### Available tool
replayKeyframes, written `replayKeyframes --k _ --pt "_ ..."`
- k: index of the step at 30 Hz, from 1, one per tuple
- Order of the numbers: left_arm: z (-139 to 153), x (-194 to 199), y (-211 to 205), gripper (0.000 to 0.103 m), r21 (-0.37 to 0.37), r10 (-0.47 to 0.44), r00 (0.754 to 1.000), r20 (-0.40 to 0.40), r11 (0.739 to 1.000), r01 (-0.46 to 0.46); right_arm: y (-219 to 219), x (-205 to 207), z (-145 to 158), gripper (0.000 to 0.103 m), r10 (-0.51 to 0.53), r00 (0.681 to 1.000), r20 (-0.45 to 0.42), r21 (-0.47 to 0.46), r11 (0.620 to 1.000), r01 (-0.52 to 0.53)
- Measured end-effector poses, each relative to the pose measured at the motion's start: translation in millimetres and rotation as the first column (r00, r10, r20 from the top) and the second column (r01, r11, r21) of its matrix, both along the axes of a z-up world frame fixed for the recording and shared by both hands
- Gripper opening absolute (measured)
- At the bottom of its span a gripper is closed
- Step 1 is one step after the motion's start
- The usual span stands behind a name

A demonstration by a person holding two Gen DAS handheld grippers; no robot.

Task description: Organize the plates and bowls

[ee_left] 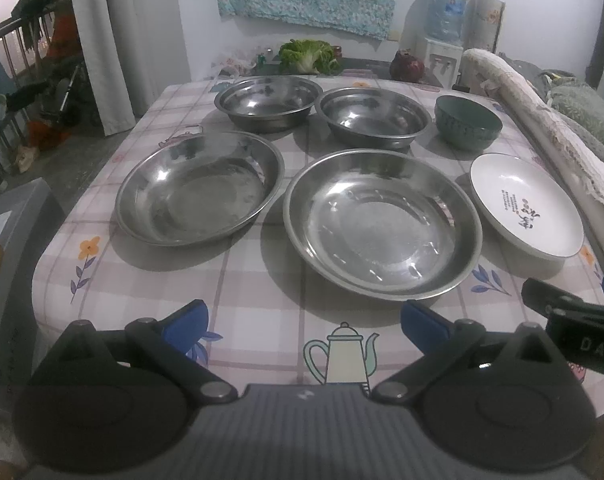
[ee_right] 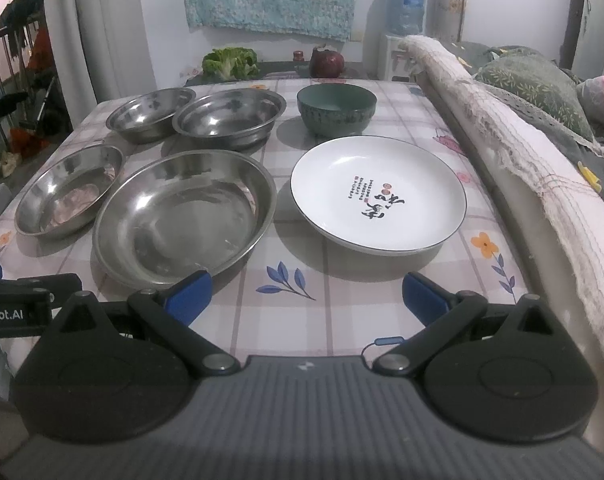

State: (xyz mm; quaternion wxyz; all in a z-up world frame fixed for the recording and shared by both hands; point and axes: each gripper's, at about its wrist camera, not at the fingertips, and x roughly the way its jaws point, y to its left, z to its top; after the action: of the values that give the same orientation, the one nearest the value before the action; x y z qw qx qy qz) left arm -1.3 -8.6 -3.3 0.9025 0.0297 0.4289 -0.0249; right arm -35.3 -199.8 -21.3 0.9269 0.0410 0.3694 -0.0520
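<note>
While both tongs hang spread and empty at the near edge of the tabletop (ee_left: 262,300), nothing is gripped yet — the left tongs (ee_left: 303,326) sit low centre in the left wrist view, the right tongs (ee_right: 307,294) low centre in the right wrist view.

Layout, left wrist view: two wide shallow stainless steel plates in mid-frame, one left (ee_left: 200,188), one centre (ee_left: 381,222). Behind them, in the upper middle, two deeper stainless steel bowls side by side (ee_left: 268,102) (ee_left: 373,118). The dark green ceramic bowl (ee_left: 467,122) stands upper right; the white ceramic plate with black calligraphy (ee_left: 527,206) lies right of centre, close to the lace-covered padded edge (ee_left: 549,136) along the right side.

Risks, as I judge them:
- Steel rims are thin, smooth and sloped — blue pads could slide off a shallow rim, and a plate gripped at one edge will droop and may drop.
- In the right wrist view the centre steel plate (ee_right: 184,214) lies just ahead of the left pad; a low advance could shove it into its neighbour (ee_right: 70,194) instead of getting a finger under the rim.
- The white plate (ee_right: 377,194) and green bowl (ee_right: 335,114) are ceramic; setting steel on them hard, or knocking them together, could chip them.
- Stacking a bowl on a plate would leave a wobbly pile; like should go with like.
- The two tongs sit near each other at the frame's lower corners — crossing reaches could collide.
</note>
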Motion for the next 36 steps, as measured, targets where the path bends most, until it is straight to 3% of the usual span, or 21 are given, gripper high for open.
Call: replayKeyframes --k 36 --pt "-2.3 2.6 5.4 0.103 0.016 0.018 1.0 -0.019 1.0 -0.017 3.7 2.2 -2.7 0.102 0.008 1.0 -0.01 0.005 1.0 -0.008"
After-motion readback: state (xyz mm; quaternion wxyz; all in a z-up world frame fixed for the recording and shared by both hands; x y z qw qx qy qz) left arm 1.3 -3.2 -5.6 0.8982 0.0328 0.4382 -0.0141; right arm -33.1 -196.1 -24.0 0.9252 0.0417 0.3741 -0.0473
